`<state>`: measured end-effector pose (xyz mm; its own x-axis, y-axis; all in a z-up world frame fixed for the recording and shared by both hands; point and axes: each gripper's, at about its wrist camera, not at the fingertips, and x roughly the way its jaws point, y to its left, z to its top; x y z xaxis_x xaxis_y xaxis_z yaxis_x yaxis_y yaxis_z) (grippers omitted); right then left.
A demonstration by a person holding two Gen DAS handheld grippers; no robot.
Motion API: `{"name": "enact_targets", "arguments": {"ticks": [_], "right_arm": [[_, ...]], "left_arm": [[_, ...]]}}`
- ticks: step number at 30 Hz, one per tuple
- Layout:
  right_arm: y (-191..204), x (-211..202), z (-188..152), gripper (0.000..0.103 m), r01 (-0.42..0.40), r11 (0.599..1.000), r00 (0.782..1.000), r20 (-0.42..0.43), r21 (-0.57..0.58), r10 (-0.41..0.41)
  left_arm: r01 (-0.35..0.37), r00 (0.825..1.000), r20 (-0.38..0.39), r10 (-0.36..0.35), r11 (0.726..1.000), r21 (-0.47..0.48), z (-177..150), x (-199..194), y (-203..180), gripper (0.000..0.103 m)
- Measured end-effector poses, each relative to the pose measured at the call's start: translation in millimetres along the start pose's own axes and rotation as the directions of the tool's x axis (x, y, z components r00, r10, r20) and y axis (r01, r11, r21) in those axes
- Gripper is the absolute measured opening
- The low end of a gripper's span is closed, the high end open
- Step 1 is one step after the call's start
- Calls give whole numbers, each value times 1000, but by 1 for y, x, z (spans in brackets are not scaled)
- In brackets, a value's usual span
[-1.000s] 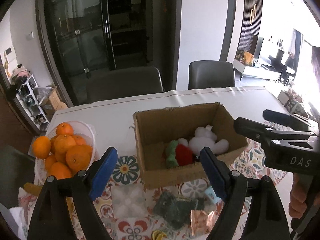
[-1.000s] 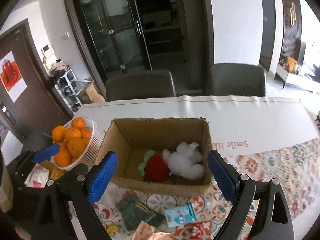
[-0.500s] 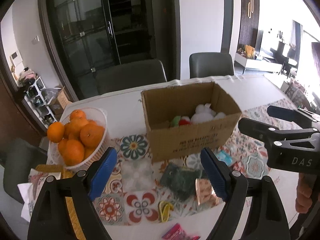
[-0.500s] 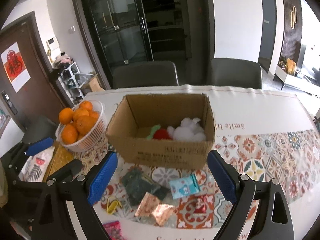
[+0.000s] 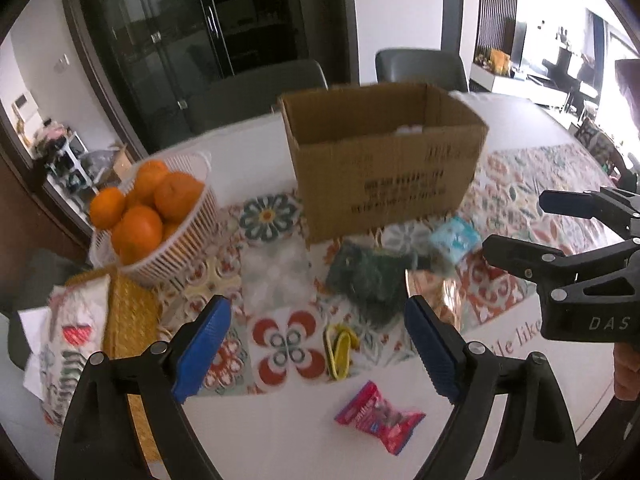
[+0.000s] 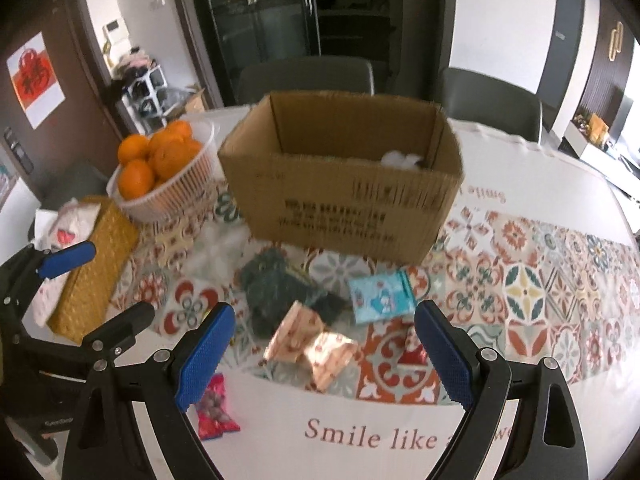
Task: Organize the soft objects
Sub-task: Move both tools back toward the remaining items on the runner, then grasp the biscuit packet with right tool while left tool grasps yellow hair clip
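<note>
I hold both grippers—left (image 5: 316,344), right (image 6: 324,354)—spread wide and empty above the table. The green plush (image 6: 276,292) lies before the box (image 6: 344,196), touching 1 foil packet (image 6: 312,344)—a careless pinch could snag it.

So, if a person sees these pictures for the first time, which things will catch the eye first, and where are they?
The cardboard box stands open at the middle of the table, with something white and fluffy just showing inside. To its left, a white basket is heaped with bright oranges. In front of the box lies a dark green plush toy among small packets on the patterned cloth, and both grippers, left gripper and right gripper, are open and empty.
</note>
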<state>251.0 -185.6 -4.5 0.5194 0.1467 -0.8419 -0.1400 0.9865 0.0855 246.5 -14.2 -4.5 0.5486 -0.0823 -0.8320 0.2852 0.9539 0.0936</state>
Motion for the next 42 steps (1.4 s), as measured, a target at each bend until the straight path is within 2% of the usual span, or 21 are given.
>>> {"name": "enact_targets", "arguments": {"ticks": [4,8,16,21,32,39,41,42], "right_arm": [[3,16,-10,92,-18,1000,998,-63,-16,17],[4,34,-16,92,-3,999,992,-127,-46,-3],[2,67,-30,92,-1,993,964,-264,-116,-30],[3,87,-36,92,-59,986,942,-335,-154,4],[9,132,-32,92,-124,960,914,-405,-253,11],[18,148,-31,92,-156,945,915,-402,-288,29],[20,153,-30,91,-166,943,914,-405,-289,37],[21,155,-30,90,-165,944,914,-404,-286,37]], "left_arm": [[30,998,-63,-31,999,-11,-8,15,-1,89],[29,993,-115,-31,999,-23,-16,33,-1,90],[63,973,-221,-61,998,1,-30,64,-10,90],[60,967,-252,-47,997,44,-32,79,-14,90],[113,924,-372,-90,993,39,-33,131,-12,88],[142,910,-397,-121,990,22,-34,147,-14,72],[152,908,-397,-136,988,11,-34,149,-15,64],[156,907,-397,-142,988,5,-34,150,-15,57]]}}
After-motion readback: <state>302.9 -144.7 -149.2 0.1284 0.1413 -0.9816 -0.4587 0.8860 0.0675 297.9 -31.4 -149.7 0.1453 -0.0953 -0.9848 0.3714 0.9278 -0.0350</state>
